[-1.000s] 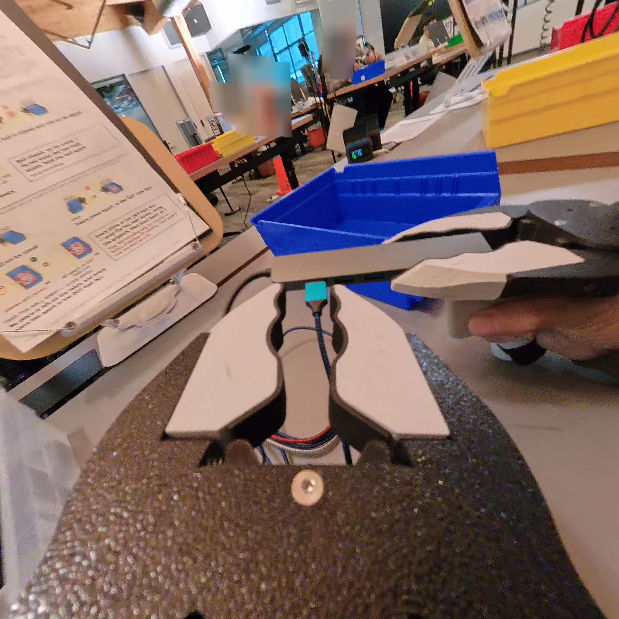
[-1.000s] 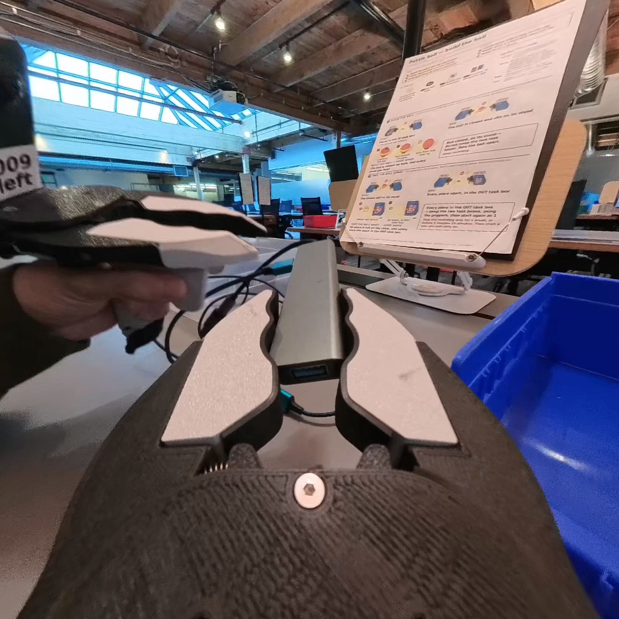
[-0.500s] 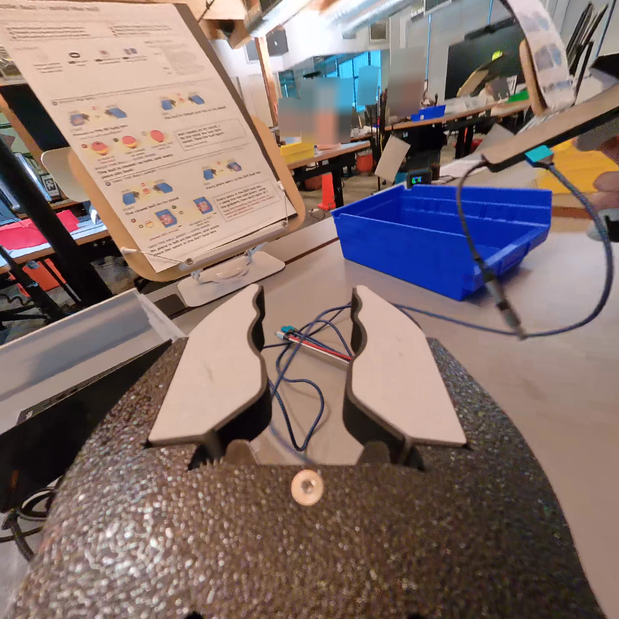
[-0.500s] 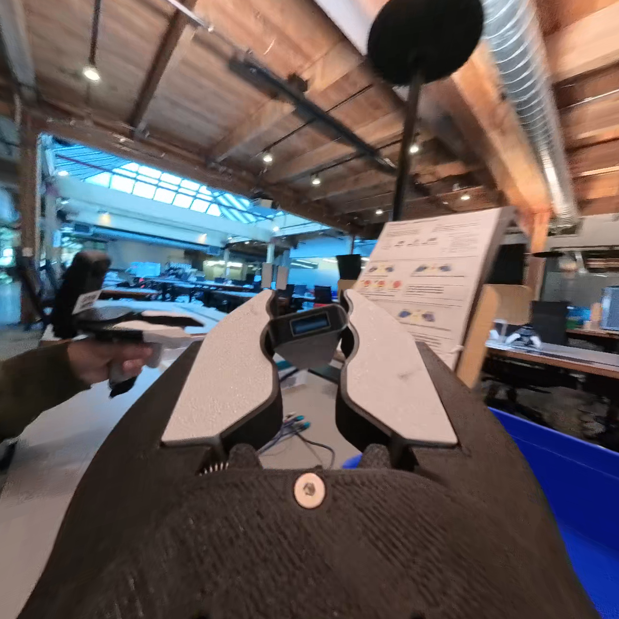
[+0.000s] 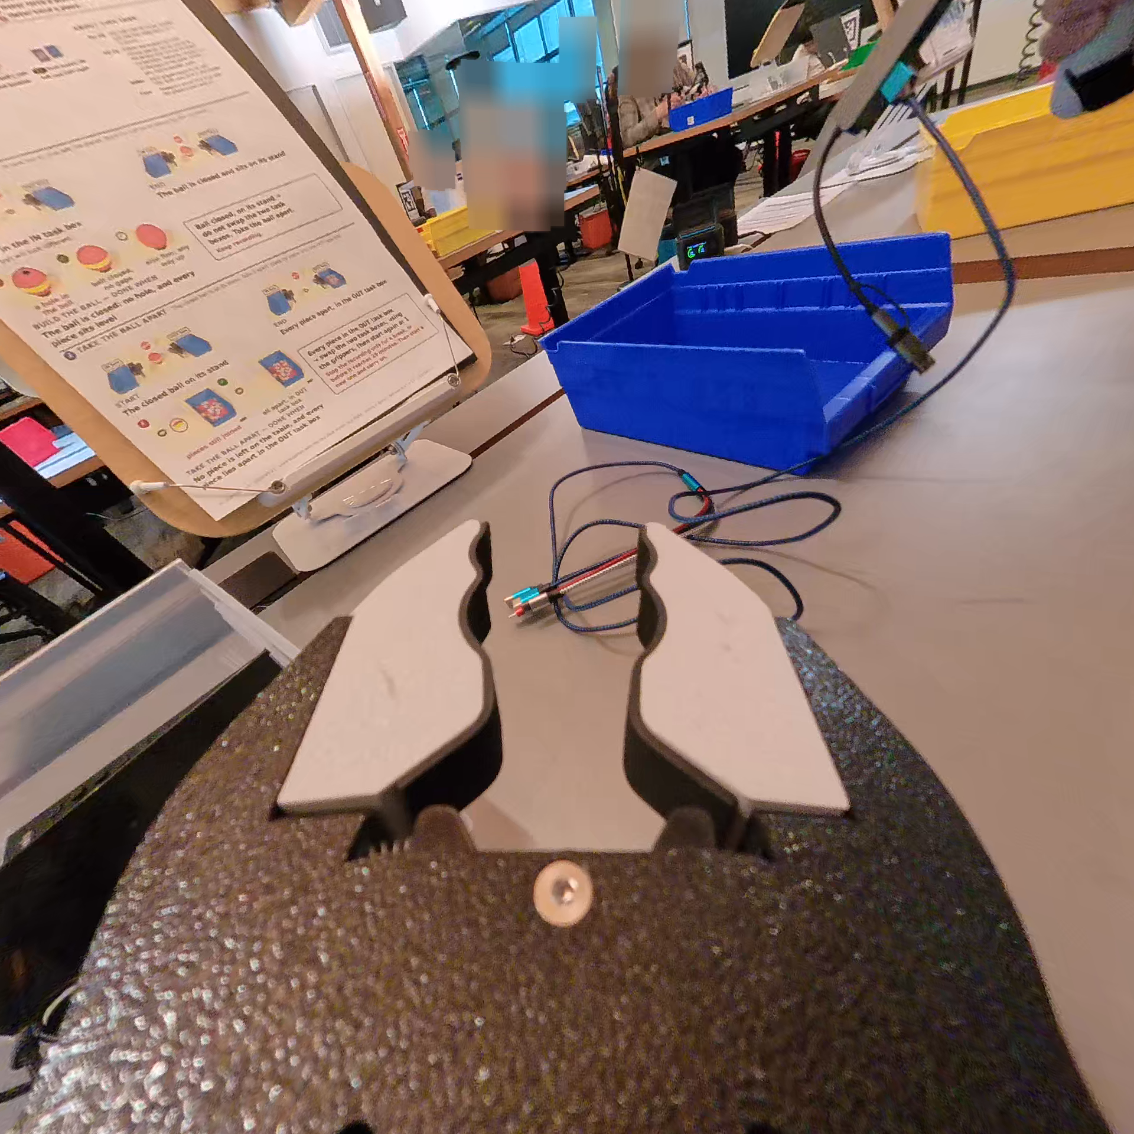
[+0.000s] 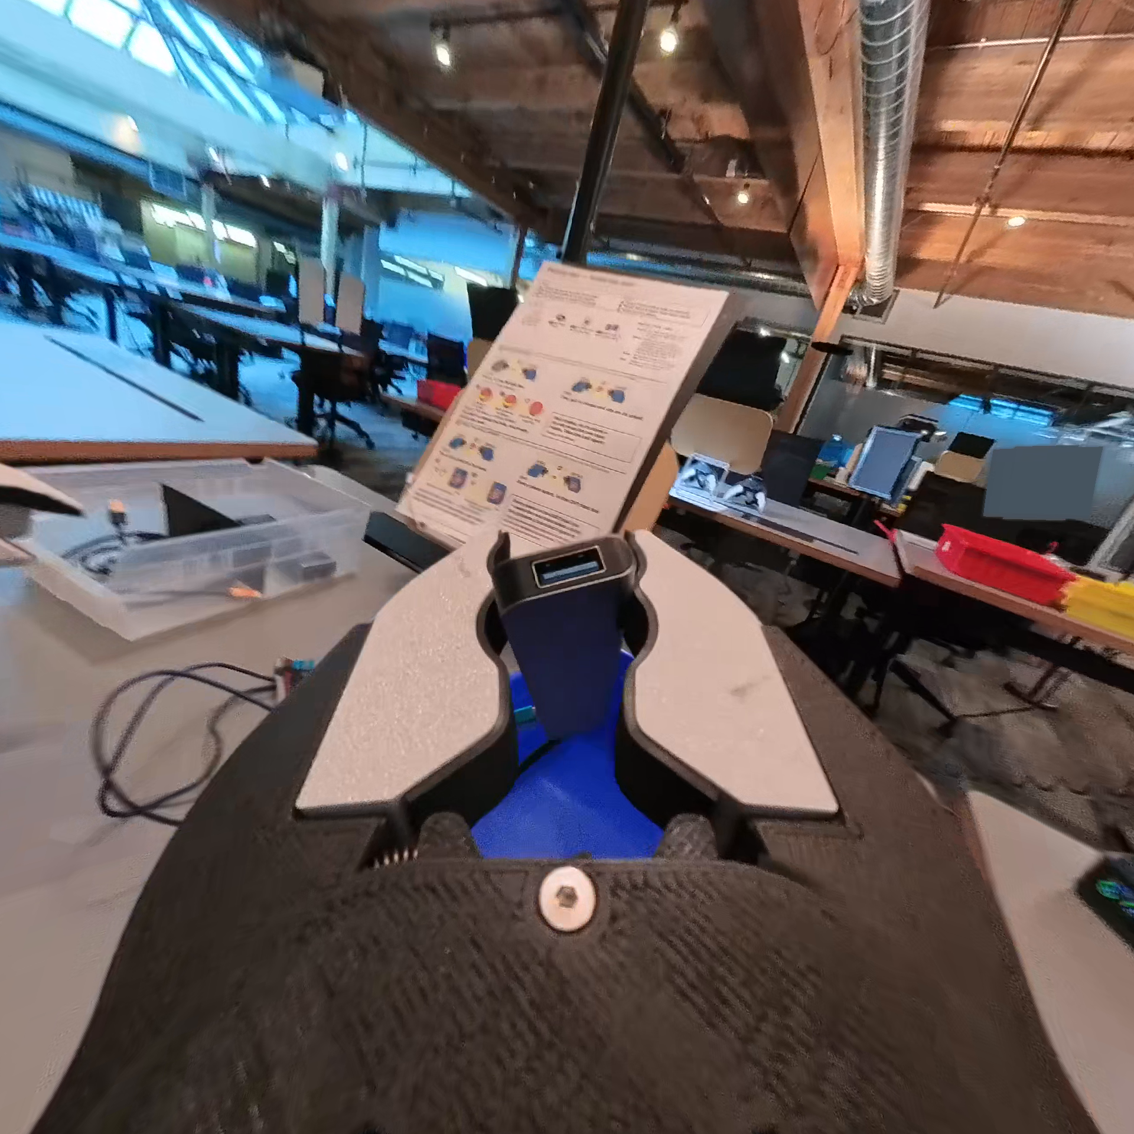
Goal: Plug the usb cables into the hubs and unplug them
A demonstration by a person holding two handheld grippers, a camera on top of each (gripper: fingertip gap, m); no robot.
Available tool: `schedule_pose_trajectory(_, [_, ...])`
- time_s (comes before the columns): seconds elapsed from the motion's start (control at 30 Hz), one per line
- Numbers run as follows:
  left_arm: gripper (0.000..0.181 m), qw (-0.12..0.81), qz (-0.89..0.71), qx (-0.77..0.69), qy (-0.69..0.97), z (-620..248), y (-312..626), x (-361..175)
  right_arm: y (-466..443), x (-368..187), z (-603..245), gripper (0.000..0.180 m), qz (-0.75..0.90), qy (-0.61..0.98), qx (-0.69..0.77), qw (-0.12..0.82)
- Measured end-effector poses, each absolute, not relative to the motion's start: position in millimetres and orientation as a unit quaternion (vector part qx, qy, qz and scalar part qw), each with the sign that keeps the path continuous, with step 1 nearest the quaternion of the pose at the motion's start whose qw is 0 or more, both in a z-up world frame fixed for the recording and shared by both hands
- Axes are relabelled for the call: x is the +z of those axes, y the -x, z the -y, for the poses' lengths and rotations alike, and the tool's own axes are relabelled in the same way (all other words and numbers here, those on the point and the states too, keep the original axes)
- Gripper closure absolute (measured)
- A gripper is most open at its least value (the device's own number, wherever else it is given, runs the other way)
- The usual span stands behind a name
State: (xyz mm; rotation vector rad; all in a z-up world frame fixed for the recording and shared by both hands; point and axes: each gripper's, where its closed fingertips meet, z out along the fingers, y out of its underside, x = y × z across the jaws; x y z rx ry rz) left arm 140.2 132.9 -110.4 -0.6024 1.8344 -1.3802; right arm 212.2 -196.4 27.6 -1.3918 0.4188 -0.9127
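Observation:
My right gripper (image 6: 567, 546) is shut on a dark grey USB hub (image 6: 564, 589), held tilted in the air with its end port facing the camera. In the left wrist view the hub (image 5: 883, 67) is high at the top right. A teal plug (image 5: 897, 80) sits in its side, and a blue braided cable (image 5: 994, 245) hangs from it to the table. The hub's own black lead (image 5: 908, 350) dangles over the blue bin (image 5: 736, 362). My left gripper (image 5: 561, 540) is open and empty, low over the table. Loose teal and red cable plugs (image 5: 528, 604) lie just beyond its fingertips.
An instruction board on a stand (image 5: 215, 276) stands at the left, also in the right wrist view (image 6: 564, 417). A clear plastic box (image 6: 184, 540) with cables sits on the table at the far left. A yellow bin (image 5: 1031, 165) is behind the blue one. Cable loops (image 5: 705, 521) lie on the grey table. One gripper's finger ends stand about 35 centimeters off the other's.
My left gripper let go of the teal plug, opened and drew back and down. My right gripper lifted and tilted the hub up over the blue bin, with the cable still plugged in.

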Motion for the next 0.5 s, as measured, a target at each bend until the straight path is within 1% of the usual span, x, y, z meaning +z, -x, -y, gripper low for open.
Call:
schedule_pose_trajectory(0.07, [0.138,0.371,-0.714,-0.544,0.236,-133,-140,-109,-229,30,200,0.144,-0.187,0.627,-0.406,0.638])
schedule_pose_trajectory(0.13, [0.139,0.358,-0.714,-0.554,0.236,-131,-138,-110,-244,25,198,0.144,-0.190,0.627,-0.381,0.652])
schedule_pose_trajectory(0.27, [0.139,0.353,-0.728,-0.537,0.238,-131,-140,-120,-276,-6,184,0.144,-0.190,0.648,-0.359,0.644])
schedule_pose_trajectory(0.37, [0.139,0.346,-0.734,-0.533,0.239,-131,-140,-125,-304,-29,177,0.144,-0.210,0.665,-0.366,0.616])
schedule_pose_trajectory(0.5, [0.140,0.341,-0.732,-0.537,0.245,-132,-141,-127,-343,-65,176,0.144,-0.248,0.721,-0.368,0.532])
